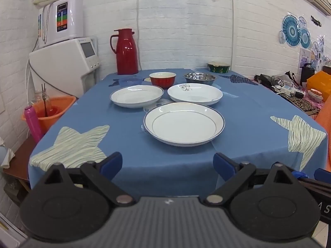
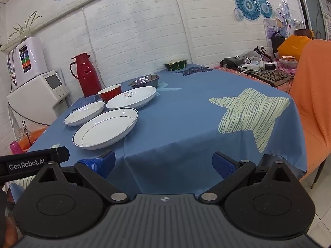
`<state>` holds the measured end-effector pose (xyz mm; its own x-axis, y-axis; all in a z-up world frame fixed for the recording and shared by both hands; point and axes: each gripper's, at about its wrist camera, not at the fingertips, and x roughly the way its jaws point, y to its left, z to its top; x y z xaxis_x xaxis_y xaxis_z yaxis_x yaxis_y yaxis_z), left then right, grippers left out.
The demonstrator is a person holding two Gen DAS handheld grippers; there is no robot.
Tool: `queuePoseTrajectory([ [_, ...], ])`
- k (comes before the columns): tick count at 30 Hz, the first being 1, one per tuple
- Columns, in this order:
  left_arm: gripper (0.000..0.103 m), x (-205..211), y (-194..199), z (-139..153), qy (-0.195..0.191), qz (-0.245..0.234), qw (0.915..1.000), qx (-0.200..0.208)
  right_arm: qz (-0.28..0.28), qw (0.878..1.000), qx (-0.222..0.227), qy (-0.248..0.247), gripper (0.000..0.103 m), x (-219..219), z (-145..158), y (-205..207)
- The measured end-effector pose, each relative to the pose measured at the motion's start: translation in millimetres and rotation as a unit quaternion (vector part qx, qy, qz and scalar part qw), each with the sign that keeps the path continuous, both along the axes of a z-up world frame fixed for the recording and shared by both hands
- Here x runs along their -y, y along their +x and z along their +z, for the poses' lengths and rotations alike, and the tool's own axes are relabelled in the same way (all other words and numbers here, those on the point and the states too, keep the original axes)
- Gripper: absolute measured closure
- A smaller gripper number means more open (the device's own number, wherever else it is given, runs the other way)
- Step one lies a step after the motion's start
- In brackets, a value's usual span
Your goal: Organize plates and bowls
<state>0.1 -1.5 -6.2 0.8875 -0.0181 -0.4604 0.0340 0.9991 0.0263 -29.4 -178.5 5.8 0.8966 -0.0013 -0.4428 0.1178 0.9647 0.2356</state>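
Three white plates [image 1: 184, 124] sit in a cluster near the surface's [image 1: 248, 111] middle, toward its left edge; a red bowl [image 1: 162, 79] and a steel bowl [image 1: 200, 78] stand just behind, a green bowl [image 1: 218, 66] at the far edge. Left tool [image 1: 167, 163] and right tool [image 2: 163, 163] hover off the near edge, both spread and empty. Risk, as judged: glazed, shallow rims may slip from the tools, or a dragged plate may bunch the cloth and knock its neighbours.

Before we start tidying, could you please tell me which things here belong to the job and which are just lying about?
Job: nearest white plate; left white plate; flower-marked plate; red bowl; steel bowl; green bowl.

Lying about: red thermos jug; orange basin; pink bottle; white appliances.
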Motion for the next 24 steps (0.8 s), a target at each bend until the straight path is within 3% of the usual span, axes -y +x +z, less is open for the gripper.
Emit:
queuePoseTrajectory([
  [24,0.009,1.3,-0.7,3.5,0.0,-0.006,1.0,-0.002,0.004,1.0,-0.011,0.009,0.015,-1.7,-4.5,3.5],
])
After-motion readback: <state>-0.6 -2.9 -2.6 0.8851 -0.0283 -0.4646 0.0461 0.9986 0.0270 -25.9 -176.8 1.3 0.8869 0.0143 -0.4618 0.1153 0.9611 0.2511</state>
